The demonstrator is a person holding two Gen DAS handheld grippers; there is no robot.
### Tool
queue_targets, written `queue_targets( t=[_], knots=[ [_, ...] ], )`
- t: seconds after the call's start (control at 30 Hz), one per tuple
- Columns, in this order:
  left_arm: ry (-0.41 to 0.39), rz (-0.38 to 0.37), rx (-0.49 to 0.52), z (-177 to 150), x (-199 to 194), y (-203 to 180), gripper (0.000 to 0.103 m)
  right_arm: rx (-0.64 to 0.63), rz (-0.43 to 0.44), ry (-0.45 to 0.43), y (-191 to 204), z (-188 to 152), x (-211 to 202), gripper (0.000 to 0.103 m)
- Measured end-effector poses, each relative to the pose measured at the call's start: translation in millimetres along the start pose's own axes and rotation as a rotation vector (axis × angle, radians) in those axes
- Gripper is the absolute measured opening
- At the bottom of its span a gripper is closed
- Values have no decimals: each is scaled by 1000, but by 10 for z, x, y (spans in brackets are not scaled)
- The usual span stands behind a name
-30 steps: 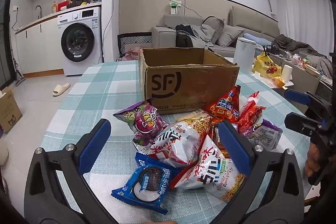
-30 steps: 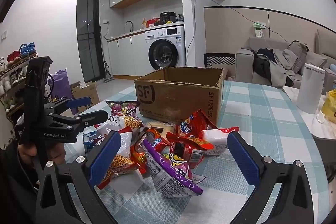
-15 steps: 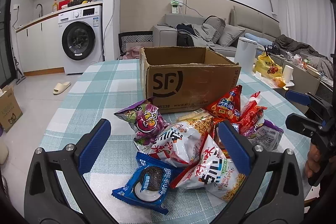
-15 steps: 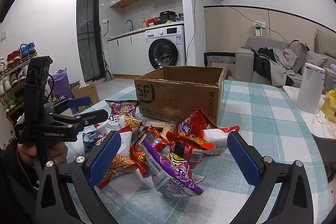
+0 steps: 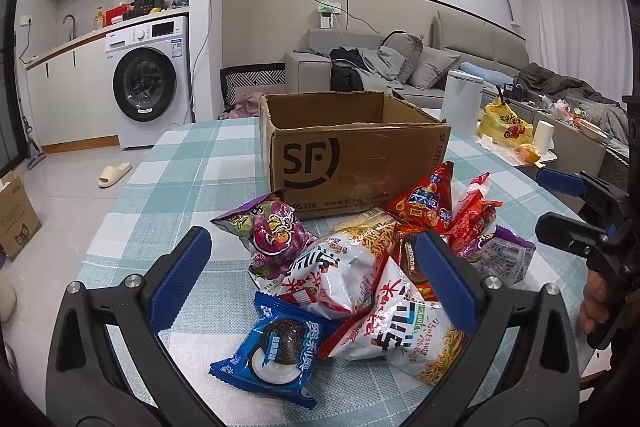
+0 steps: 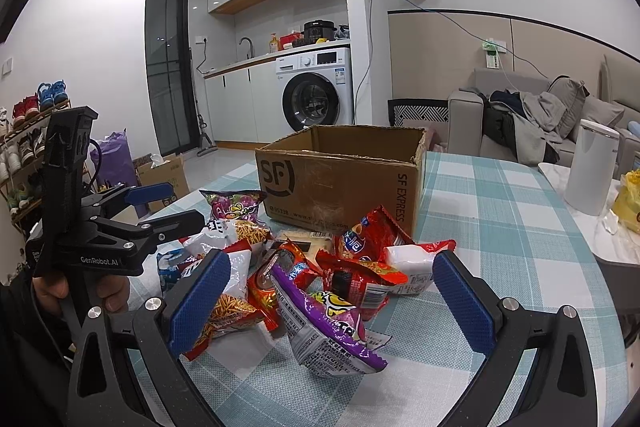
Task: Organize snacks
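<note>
Open-topped cardboard box [image 5: 352, 155] on checked tablecloth [image 5: 176, 187], interior contents not visible, snack packets [image 6: 316, 279] heaped outside its front face, left gripper [image 5: 316, 283] spread, empty, right gripper [image 6: 332, 303] spread, empty

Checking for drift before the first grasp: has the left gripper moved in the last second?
Yes, slightly: the cardboard box sits marginally further right in the left gripper view.

Left wrist view sits low and close before the cardboard box [image 5: 356, 151], facing its front, right wrist view angles at its right corner, both share the snack pile [image 6: 304, 279]
</note>
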State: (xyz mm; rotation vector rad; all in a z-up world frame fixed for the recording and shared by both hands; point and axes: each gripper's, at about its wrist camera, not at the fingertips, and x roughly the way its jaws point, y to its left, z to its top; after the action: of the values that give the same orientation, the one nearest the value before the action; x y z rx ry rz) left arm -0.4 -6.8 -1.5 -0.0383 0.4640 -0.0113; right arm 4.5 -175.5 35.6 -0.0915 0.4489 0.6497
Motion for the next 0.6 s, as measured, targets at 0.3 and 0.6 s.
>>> queue_targets(
  t=[0.3, 0.6],
  knots=[
    [1, -1, -1, -1, -5, 10, 102, 0, -1, 1, 2, 2, 0, 103],
    [2, 1, -2, 3, -5, 3, 102, 1, -6, 8, -46, -38, 48, 103]
  ],
)
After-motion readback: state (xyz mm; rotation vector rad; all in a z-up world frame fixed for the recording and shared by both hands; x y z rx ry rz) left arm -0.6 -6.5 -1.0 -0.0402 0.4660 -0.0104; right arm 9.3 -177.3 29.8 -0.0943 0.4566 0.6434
